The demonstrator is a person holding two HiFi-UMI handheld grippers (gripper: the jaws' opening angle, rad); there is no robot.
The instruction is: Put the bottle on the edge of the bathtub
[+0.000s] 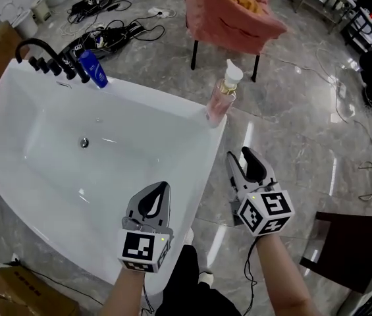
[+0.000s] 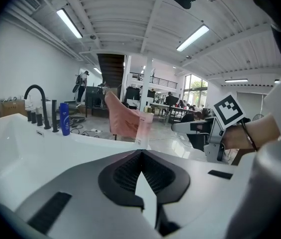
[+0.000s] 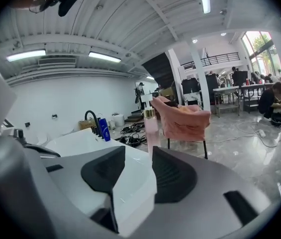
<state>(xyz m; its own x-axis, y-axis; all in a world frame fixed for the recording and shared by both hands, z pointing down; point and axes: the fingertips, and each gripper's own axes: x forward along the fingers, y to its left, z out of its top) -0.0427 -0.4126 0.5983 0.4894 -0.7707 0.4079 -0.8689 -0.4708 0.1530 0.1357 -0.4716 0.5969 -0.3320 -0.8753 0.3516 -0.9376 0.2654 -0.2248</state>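
Note:
A pink pump bottle stands upright on the far right corner of the white bathtub's rim. It also shows in the right gripper view and, smaller, in the left gripper view. My right gripper hangs over the floor just right of the tub, well short of the bottle; it is open with nothing between its pads. My left gripper is over the tub's near rim, fingertips together and empty. A blue bottle stands by the black faucet.
A pink chair stands behind the tub's corner. Black cables lie on the marble floor past the faucet. A dark piece of furniture is at the lower right and a cardboard box at the lower left.

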